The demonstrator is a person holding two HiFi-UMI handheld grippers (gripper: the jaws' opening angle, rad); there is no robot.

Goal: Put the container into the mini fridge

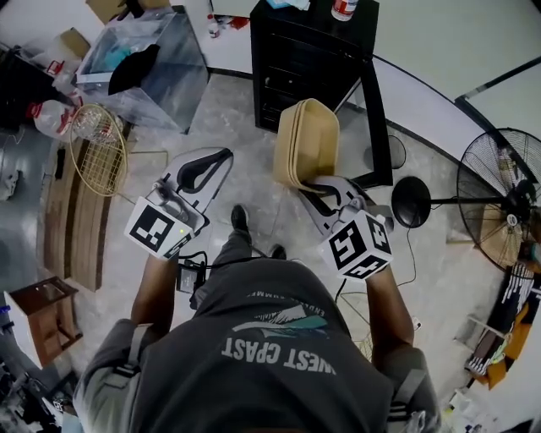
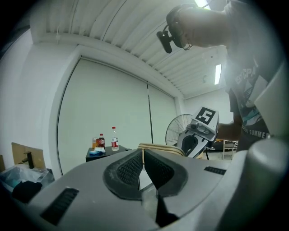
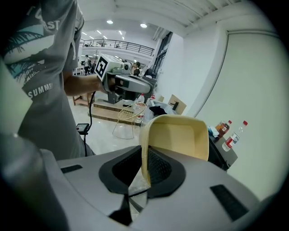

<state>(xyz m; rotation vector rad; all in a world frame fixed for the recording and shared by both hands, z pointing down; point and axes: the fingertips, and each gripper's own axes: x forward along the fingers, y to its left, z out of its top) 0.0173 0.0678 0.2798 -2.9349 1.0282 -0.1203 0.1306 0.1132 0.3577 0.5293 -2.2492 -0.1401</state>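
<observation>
A beige plastic container [image 1: 306, 144] hangs on edge above the floor, its rim pinched by my right gripper [image 1: 325, 193], which is shut on it. In the right gripper view the rim [image 3: 145, 149] sits between the pads and the tub [image 3: 178, 137] fills the middle. The black mini fridge [image 1: 304, 51] stands just beyond, its door [image 1: 378, 118] swung open to the right. My left gripper [image 1: 221, 158] is held out at the left, apart from the container; its pads [image 2: 131, 167] meet with nothing between them.
Bottles [image 1: 342, 8] stand on the fridge top. A standing fan [image 1: 499, 186] is at the right, with its round base [image 1: 411, 201] near the fridge door. A wire basket [image 1: 100, 150] and a clear plastic bin [image 1: 144, 59] sit to the left, and a wooden stool [image 1: 42, 317] at the lower left.
</observation>
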